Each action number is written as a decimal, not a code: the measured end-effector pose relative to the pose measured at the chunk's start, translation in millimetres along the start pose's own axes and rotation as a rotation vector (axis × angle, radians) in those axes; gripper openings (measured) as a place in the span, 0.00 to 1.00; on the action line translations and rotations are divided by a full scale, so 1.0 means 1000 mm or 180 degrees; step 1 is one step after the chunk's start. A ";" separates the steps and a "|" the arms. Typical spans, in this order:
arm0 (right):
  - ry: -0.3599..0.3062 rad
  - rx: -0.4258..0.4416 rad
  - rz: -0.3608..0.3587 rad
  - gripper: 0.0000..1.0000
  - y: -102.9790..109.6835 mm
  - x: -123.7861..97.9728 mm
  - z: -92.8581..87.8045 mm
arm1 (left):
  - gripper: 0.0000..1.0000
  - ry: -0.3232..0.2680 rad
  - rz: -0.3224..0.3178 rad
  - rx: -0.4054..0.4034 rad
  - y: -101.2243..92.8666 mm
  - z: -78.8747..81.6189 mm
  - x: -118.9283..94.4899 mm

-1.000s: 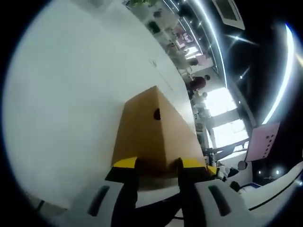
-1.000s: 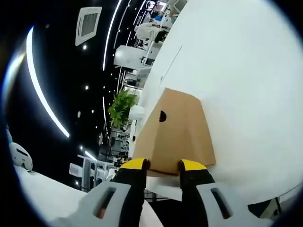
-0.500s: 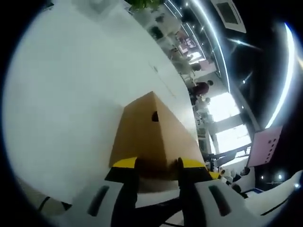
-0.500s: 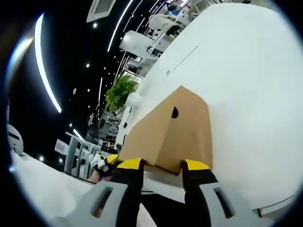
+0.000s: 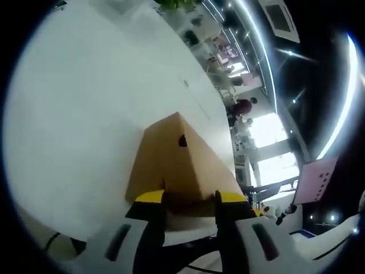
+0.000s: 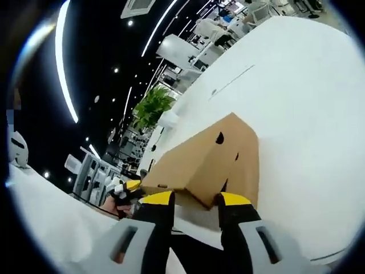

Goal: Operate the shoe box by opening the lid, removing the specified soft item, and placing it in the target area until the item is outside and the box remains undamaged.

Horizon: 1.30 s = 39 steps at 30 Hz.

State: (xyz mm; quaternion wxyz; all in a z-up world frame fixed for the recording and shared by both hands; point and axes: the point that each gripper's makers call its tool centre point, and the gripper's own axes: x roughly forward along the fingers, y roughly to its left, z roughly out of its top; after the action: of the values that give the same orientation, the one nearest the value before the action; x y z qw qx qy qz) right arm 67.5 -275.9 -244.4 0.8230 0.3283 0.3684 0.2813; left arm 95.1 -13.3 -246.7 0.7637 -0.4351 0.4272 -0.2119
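Cardboard shoe box (image 6: pixel 211 162) lid edge between right gripper (image 6: pixel 195 200) tips.

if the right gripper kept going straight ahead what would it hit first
The cardboard box. The right gripper has its jaws right at the lifted lid's near edge, so the lid comes first, almost at once. Whether the jaws already touch it is unclear. Beyond lies the white table.

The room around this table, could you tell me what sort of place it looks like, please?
Probably a large open office or showroom: long strip lights on a dark ceiling with an air vent, a potted plant, and a big white table holding a cardboard box.
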 end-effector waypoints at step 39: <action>-0.0447 -0.0826 -0.0133 0.42 0.045 0.005 0.038 | 0.31 -0.0379 -0.0407 0.0125 -0.047 0.040 -0.009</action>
State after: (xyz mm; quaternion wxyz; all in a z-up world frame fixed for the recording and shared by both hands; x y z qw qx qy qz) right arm 91.0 -257.0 -193.5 0.8880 0.2302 0.2772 0.2858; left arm 125.7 -12.6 -192.0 0.7811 -0.4583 0.3482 -0.2422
